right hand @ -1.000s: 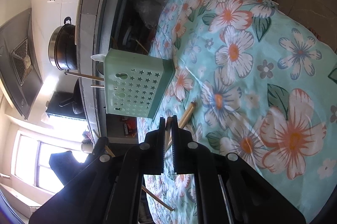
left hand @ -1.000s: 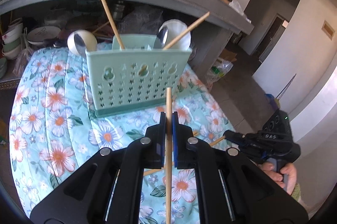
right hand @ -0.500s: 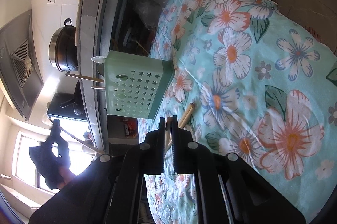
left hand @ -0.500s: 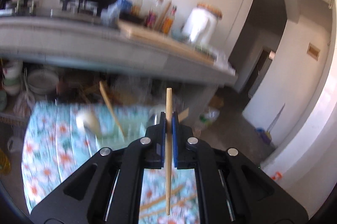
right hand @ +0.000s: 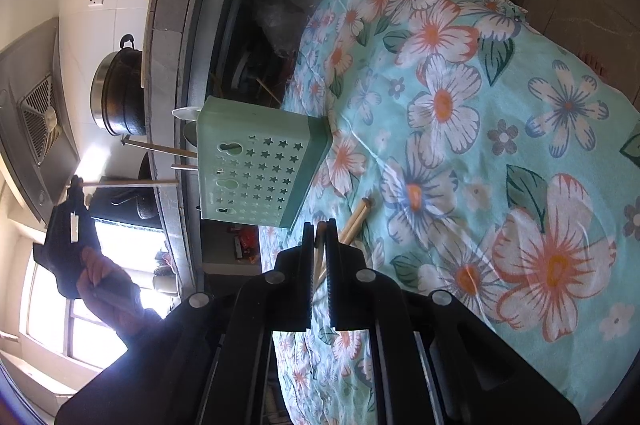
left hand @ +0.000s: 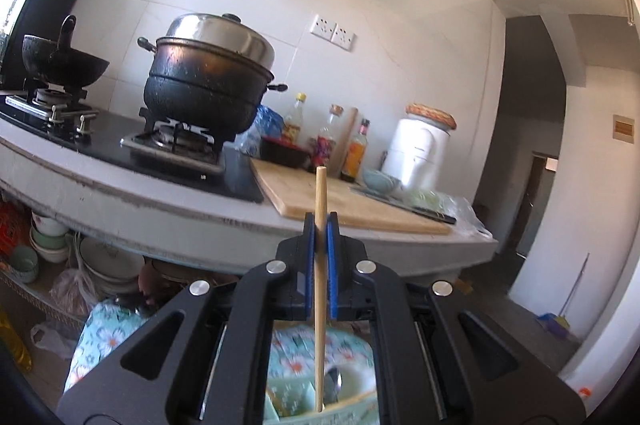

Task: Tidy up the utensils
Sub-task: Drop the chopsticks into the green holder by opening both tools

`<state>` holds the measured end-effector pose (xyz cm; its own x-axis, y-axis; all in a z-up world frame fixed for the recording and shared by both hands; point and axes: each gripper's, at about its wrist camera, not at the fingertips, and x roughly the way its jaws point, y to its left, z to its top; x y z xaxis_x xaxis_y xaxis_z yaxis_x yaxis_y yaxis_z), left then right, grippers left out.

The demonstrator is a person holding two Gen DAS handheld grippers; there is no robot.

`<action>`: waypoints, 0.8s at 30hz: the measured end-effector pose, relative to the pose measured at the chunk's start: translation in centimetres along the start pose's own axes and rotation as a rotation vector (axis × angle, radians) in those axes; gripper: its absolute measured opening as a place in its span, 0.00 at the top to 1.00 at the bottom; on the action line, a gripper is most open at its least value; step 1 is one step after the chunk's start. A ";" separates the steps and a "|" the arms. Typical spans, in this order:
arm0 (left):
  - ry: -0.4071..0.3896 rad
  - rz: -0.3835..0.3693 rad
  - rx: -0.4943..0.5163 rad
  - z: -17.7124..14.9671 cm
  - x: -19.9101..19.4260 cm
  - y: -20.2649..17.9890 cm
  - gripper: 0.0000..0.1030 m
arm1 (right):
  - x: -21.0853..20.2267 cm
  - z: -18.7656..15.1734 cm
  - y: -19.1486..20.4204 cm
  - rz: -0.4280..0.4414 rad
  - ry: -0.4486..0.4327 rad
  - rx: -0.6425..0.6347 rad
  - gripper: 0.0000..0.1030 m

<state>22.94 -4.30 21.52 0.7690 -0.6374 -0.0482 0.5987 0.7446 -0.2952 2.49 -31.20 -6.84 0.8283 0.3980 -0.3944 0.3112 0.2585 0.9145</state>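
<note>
A wooden chopstick [left hand: 320, 289] is pinched upright by the left gripper [left hand: 320, 237] above the green utensil caddy [right hand: 256, 177]; lowering and release are called for. The right gripper [right hand: 319, 237] seems closed on a tabletop chopstick [right hand: 356, 221].

Left wrist view faces the stove counter [left hand: 168, 201]; right, rolled sideways, overlooks the floral cloth [right hand: 500, 129], sharing the holder [right hand: 256, 161]

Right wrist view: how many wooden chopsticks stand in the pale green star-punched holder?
2: an upper wooden chopstick and a lower chopstick jut from the pale green star-punched holder's top. A third chopstick, held in the left gripper, hovers outside. Others may hide.
</note>
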 end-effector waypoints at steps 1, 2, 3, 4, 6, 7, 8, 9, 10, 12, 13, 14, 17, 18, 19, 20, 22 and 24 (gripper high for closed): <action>-0.010 0.010 0.014 0.0 0.6 -0.1 0.96 | 0.0 0.0 0.0 -0.001 0.000 0.001 0.94; -0.018 0.026 0.031 -0.1 1.2 -0.2 0.96 | 0.1 0.1 0.0 -0.001 0.000 0.002 0.94; -0.024 0.040 0.045 -0.4 1.7 -0.3 0.96 | 0.1 0.1 0.0 -0.002 0.001 0.004 0.94; -0.025 0.052 0.060 -0.8 2.4 -0.3 0.96 | 0.2 0.2 0.0 -0.003 0.001 0.005 0.94; -0.004 0.075 0.080 -1.8 4.1 -0.1 0.96 | 0.2 0.4 -0.1 -0.004 0.001 0.009 0.94; 0.008 0.075 0.080 -2.4 4.5 0.1 0.96 | 0.3 0.4 -0.2 -0.004 0.001 0.012 0.94; 0.023 0.074 0.081 -3.1 5.1 0.4 0.96 | 0.3 0.5 -0.2 -0.004 0.002 0.014 0.94; 0.037 0.077 0.085 -3.8 5.6 0.5 0.96 | 0.3 0.5 -0.3 -0.005 0.001 0.017 0.94; 0.052 0.086 0.094 -4.6 6.0 0.7 0.96 | 0.3 0.6 -0.3 -0.006 0.000 0.018 0.94; 0.077 0.100 0.106 -5.9 6.5 0.9 0.96 | 0.2 0.7 -0.4 -0.006 -0.002 0.019 0.94; 0.097 0.100 0.108 -6.6 6.7 1.1 0.96 | 0.2 0.7 -0.4 -0.007 -0.002 0.018 0.94; 0.111 0.101 0.107 -7.0 6.8 1.2 0.95 | 0.2 0.8 -0.4 -0.006 -0.004 0.016 0.94; 0.140 0.101 0.106 -8.0 6.1 1.4 0.77 | 0.1 0.7 -0.2 -0.005 -0.008 0.008 0.94; 0.143 0.108 0.111 -8.2 5.5 1.3 0.71 | 0.0 0.7 -0.1 -0.004 -0.010 0.005 0.94; 0.141 0.114 0.116 -8.3 5.1 1.3 0.63 | -0.1 0.7 0.0 -0.002 -0.012 0.002 0.94; 0.139 0.123 0.119 -8.6 4.4 1.1 0.59 | -0.2 0.6 0.1 0.000 -0.015 -0.003 0.94; 0.136 0.135 0.140 -8.7 3.1 0.9 0.50 | -0.3 0.6 0.4 0.004 -0.019 -0.011 0.94; 0.137 0.138 0.151 -8.7 1.7 0.8 0.44 | -0.6 0.6 0.9 0.014 -0.026 -0.025 0.94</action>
<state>22.77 -6.49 12.85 0.8146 -0.5407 -0.2102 0.5244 0.8412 -0.1315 2.55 -31.76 -5.69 0.8444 0.3785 -0.3791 0.2885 0.2750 0.9171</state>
